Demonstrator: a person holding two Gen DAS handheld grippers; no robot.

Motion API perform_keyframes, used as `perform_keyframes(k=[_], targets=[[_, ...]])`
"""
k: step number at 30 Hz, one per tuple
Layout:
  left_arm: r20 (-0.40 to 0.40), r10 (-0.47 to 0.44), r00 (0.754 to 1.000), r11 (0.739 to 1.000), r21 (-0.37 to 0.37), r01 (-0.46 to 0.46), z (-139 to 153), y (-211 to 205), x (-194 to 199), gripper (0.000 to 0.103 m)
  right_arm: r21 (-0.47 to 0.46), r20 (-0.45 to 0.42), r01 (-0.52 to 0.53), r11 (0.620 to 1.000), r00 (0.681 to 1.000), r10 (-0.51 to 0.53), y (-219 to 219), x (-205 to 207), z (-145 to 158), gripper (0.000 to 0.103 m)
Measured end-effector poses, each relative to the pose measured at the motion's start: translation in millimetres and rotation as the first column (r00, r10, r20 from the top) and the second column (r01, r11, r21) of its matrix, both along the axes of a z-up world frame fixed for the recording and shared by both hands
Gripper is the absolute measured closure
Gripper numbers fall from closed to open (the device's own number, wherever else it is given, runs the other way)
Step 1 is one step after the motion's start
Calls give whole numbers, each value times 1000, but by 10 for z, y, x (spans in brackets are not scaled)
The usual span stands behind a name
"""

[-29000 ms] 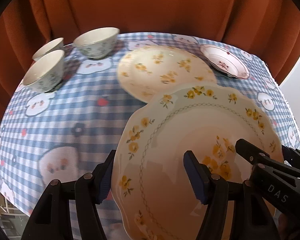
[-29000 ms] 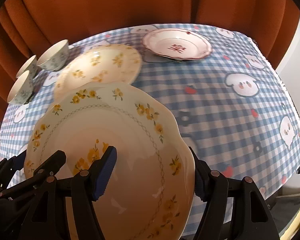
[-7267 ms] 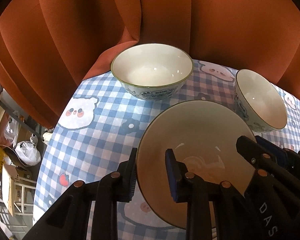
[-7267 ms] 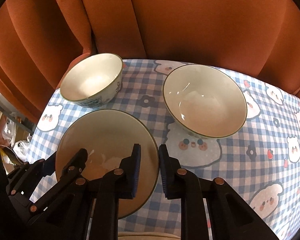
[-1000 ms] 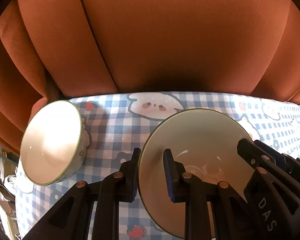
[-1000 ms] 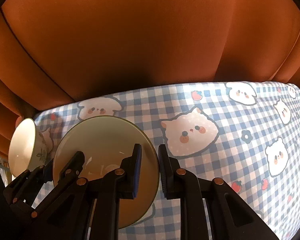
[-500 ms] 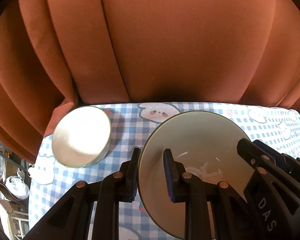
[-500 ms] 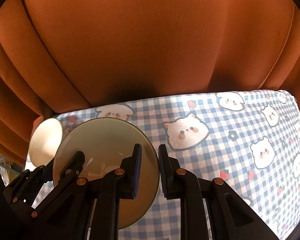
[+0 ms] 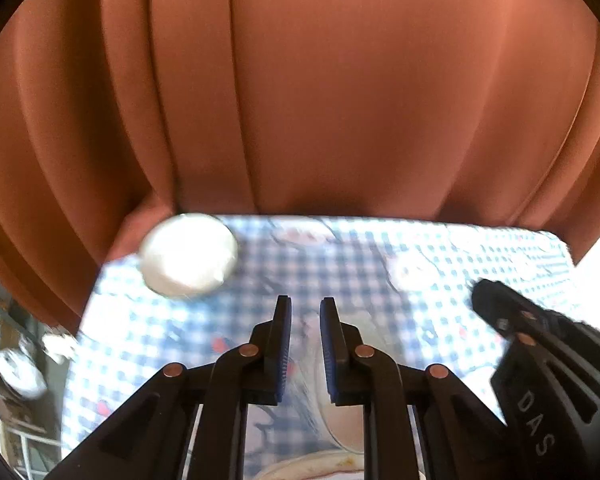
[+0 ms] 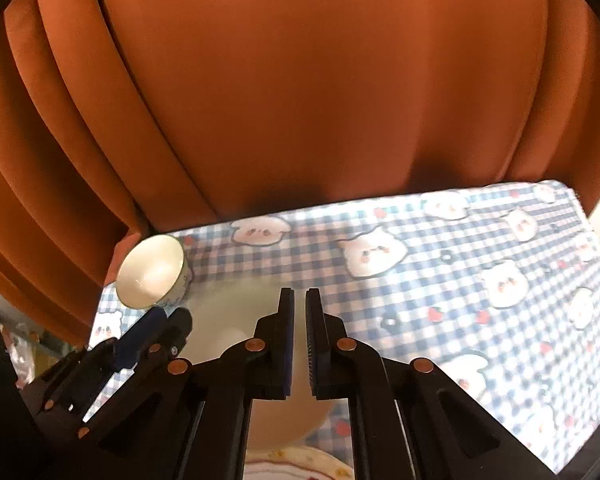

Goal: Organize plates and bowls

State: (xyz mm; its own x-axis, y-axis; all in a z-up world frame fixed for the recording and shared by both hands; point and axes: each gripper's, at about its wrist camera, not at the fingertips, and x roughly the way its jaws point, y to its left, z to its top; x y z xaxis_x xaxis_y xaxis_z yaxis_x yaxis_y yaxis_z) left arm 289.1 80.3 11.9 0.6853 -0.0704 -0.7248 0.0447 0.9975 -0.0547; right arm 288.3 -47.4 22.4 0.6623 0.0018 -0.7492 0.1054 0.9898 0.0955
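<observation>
Now both my left tool [image 9: 303,344] and right tool [image 10: 299,346] hang closed and empty above the table [image 10: 440,292], one bowl [image 10: 236,320] directly beneath them, another bowl [image 10: 153,278] farther left, nearer my left tool.

Half a second ago both our grippers pinch the rim of one bowl; now neither does. The left gripper [image 9: 304,344] and the right gripper [image 10: 300,340] have just been closing, and their jaws stand nearly together with nothing between them. The bowl [image 10: 236,320] we were carrying now lies blurred below the fingers, free of both. The far bowl [image 10: 152,276] by the curtain sits smaller and farther off in both views than a second ago, and more of the tablecloth [image 10: 480,280] shows around it.
</observation>
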Motion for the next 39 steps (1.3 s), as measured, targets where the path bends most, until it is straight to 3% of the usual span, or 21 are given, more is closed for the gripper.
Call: perform_keyframes(k=[3, 4, 6, 8, 11, 12, 14, 16, 24, 26, 29, 31, 39], targets=[[6, 10, 1000, 998, 57, -10, -142, -42, 84, 90, -31, 26, -1, 1000, 1000, 2, 14, -65, 6, 94], [-40, -11, 999, 998, 59, 14, -306, -61, 177, 90, -41, 24, -4, 999, 1000, 5, 13, -22, -58, 94], [-124, 3, 992, 999, 45, 2, -522, 9, 193, 89, -23, -36, 0, 1000, 999, -1, -37, 84, -319, 94], [-131, 12, 991, 995, 98, 1, -684, 45, 158, 89, 25, -103, 24, 999, 994, -21, -142, 48, -529, 93], [-160, 7, 987, 993, 117, 12, -855, 73, 155, 92, 16, -189, 40, 999, 981, -36, -207, 21, -783, 90], [-150, 24, 988, 992, 129, -4, -881, 91, 158, 90, 22, -186, 45, 999, 982, -40, -216, 4, -810, 84], [-152, 23, 988, 993, 115, -6, -872, 117, 186, 89, 31, -191, 25, 999, 981, -18, -200, -30, -871, 40], [-153, 26, 988, 991, 136, -5, -876, 101, 208, 89, 47, -171, 21, 999, 985, -12, -203, -42, -923, 36], [-179, 44, 983, 986, 167, -14, -976, 204, 278, 89, 100, -273, 53, 994, 962, -24, -290, 178, -1274, 38], [-189, 50, 981, 986, 165, -19, -986, 224, 287, 89, 131, -295, 56, 990, 955, -15, -297, 203, -1355, 59], [-191, 64, 979, 984, 175, -30, -1009, 265, 278, 86, 181, -316, 39, 983, 948, 20, -259, 233, -1433, 81], [-209, 81, 975, 983, 180, -44, -1032, 307, 304, 86, 209, -312, 28, 978, 949, 40, -219, 235, -1441, 89], [-242, 97, 965, 988, 142, -64, -1047, 454, 267, 66, 156, -276, -14, 988, 959, 57, 9, 207, -1314, 91]])
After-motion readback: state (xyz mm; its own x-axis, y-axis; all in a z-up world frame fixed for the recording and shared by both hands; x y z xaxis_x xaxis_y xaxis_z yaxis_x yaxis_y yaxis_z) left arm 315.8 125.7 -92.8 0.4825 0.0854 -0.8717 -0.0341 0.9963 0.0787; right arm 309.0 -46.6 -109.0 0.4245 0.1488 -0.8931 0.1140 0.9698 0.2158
